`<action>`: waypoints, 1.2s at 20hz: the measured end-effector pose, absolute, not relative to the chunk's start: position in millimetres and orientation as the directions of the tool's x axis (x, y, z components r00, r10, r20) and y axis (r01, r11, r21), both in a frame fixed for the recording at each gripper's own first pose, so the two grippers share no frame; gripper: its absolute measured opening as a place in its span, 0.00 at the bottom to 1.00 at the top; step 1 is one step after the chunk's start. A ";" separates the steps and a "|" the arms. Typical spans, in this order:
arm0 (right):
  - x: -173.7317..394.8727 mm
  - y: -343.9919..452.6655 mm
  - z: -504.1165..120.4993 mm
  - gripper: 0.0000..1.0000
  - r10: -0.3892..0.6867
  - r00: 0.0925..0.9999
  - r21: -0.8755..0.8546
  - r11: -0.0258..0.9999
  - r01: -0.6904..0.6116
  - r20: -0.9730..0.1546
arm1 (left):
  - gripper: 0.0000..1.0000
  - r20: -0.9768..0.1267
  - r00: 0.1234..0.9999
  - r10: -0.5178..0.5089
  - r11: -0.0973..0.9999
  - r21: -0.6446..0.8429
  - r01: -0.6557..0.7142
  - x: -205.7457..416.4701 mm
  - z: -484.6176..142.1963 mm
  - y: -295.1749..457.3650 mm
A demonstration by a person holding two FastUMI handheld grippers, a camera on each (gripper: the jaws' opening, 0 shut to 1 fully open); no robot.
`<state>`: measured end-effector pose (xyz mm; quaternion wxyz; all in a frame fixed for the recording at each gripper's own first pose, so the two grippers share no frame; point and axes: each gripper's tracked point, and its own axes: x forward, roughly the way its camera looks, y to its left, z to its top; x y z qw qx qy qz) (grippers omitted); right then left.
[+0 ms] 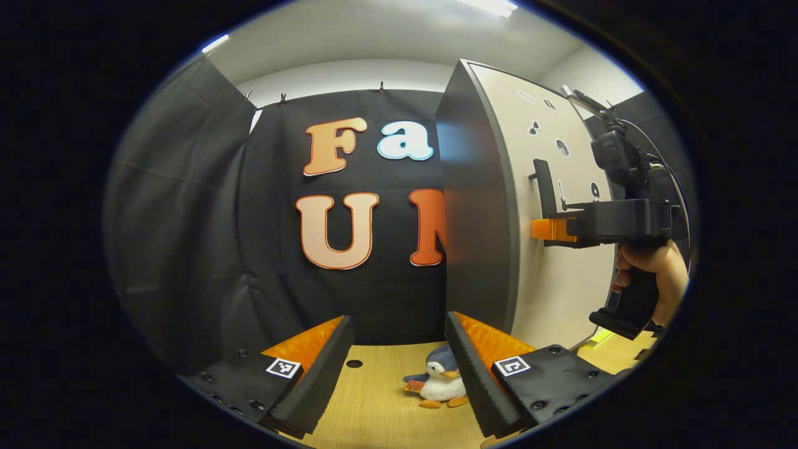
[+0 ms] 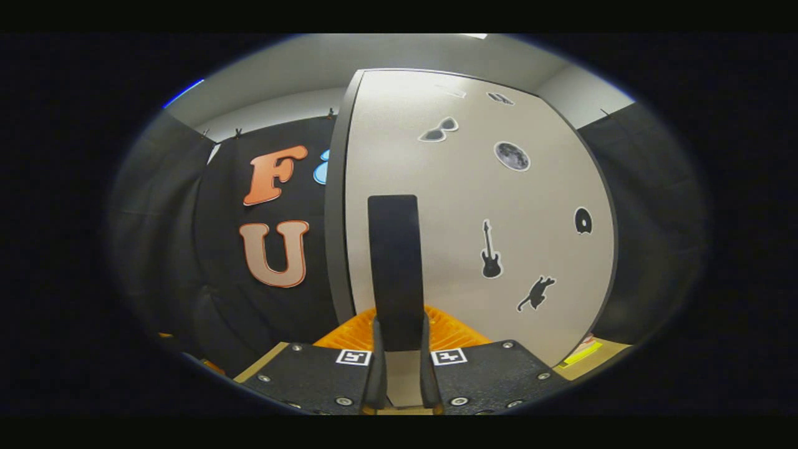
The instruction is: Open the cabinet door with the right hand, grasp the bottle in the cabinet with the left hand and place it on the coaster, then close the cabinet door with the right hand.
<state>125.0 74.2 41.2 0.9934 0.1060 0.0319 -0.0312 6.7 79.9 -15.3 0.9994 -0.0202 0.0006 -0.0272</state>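
**Right gripper clamped on the cabinet handle**

The right gripper [image 2: 399,340] has both fingers pressed against the sides of the dark handle [image 2: 394,268], a bar whose long axis runs upright on the pale cabinet door [image 2: 499,206]. In the left gripper view the same gripper [image 1: 548,229], held by a hand [image 1: 651,268], reaches in level from the right, fingers pointing at the door face, meeting the handle [image 1: 543,187]. The door stands just ajar from the cabinet's dark side panel [image 1: 474,212]. The left gripper [image 1: 399,368] hangs with fingers spread apart over the wooden table [image 1: 374,399], a plush penguin [image 1: 439,385] lying between them.
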 end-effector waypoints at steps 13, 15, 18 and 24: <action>57.6 61.8 58.3 0.17 0.080 0.996 0.268 0.961 -0.069 -0.029 | 0.99 -0.007 0.999 0.046 0.997 -0.060 -0.046 -47.8 -5.8 37.9; 55.3 57.6 58.0 0.18 0.095 0.995 0.269 0.960 -0.085 -0.027 | 0.99 0.005 0.999 0.042 0.998 -0.051 -0.042 -63.0 0.1 22.1; 47.8 52.5 58.0 0.17 0.113 0.993 0.280 0.954 -0.102 -0.023 | 0.96 0.006 0.999 0.031 0.998 -0.052 -0.031 -68.5 4.4 6.3; 36.5 40.1 57.0 0.16 0.153 0.988 0.306 0.941 -0.143 -0.009 | 0.96 0.037 0.998 0.044 0.998 -0.050 -0.042 -89.6 17.8 -20.2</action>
